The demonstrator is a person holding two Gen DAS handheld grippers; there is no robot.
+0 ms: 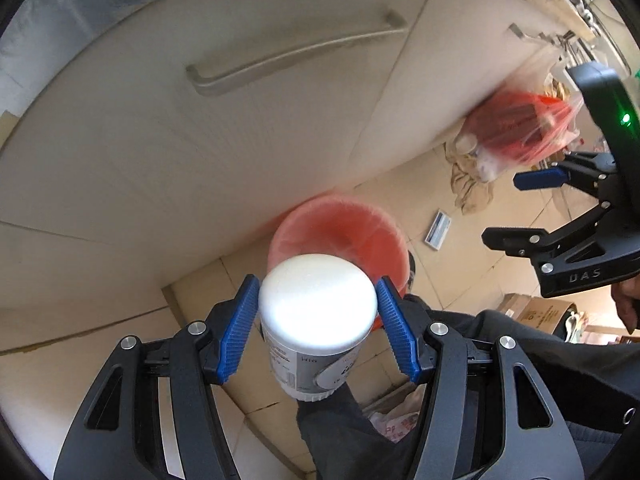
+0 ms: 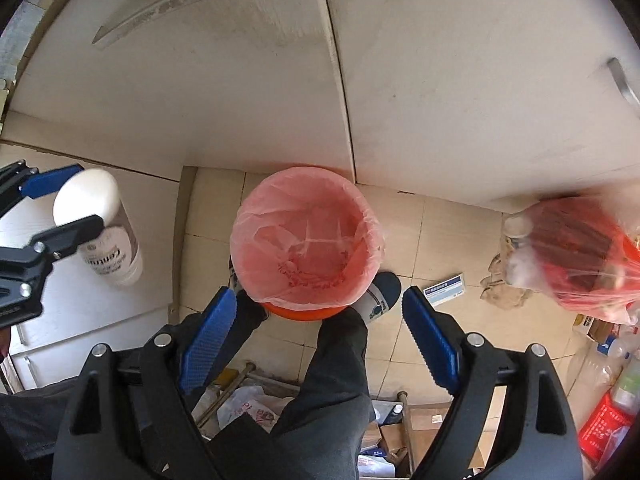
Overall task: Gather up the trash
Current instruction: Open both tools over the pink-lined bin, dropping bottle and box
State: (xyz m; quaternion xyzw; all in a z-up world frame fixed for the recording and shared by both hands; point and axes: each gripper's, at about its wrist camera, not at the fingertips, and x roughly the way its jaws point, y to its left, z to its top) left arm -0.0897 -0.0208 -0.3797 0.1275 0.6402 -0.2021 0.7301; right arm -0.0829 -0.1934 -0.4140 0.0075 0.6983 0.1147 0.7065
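My left gripper (image 1: 318, 320) is shut on a white plastic bottle (image 1: 316, 320) with a grey label, held in the air above the floor; it also shows in the right wrist view (image 2: 98, 228). An orange bin with a pink liner (image 2: 308, 240) stands on the tiled floor against the cabinet; in the left wrist view the bin (image 1: 340, 232) lies just beyond the bottle. My right gripper (image 2: 316, 336) is open and empty, above the bin's near rim, and shows at the right of the left wrist view (image 1: 520, 208).
Cream cabinet doors (image 2: 460, 80) with metal handles rise behind the bin. A red plastic bag (image 2: 584, 256) of rubbish, crumpled paper (image 2: 504, 284) and a small blue-white box (image 2: 446, 290) lie on the floor to the right. The person's legs and shoe (image 2: 380, 296) stand beside the bin.
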